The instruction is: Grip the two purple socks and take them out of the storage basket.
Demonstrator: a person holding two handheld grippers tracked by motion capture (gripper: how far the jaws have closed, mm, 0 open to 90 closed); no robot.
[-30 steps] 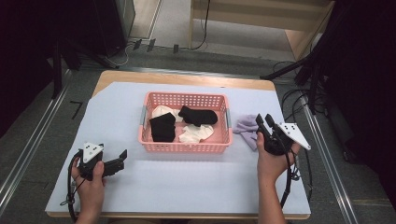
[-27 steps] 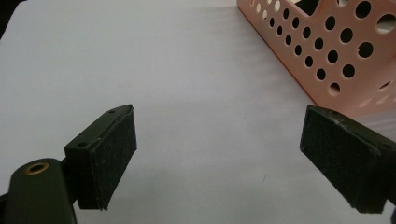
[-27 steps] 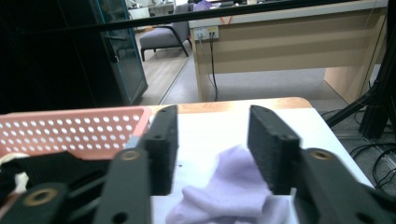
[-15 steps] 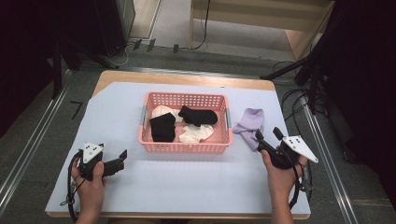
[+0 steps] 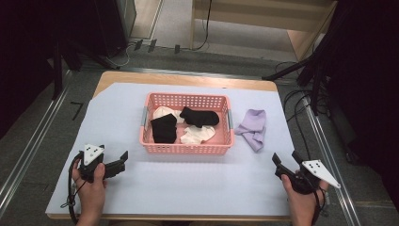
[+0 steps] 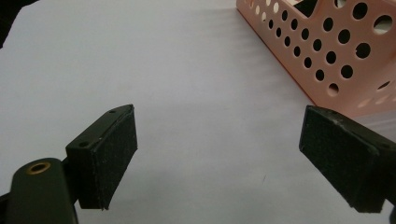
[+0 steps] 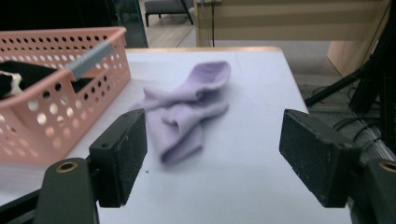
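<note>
Lilac sock (image 5: 253,128) crumpled beside basket (image 5: 186,149), long axis front-to-back, cuff far

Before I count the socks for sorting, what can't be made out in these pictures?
- High view: the socks in the pink basket overlap, so their number and pairing stay unclear.
- Right gripper view: the basket's wall hides most of its contents.
- Purple sock: crumpled and folded; one or two, cannot tell.
- Left gripper view: the basket is cut off by the frame edge.
</note>
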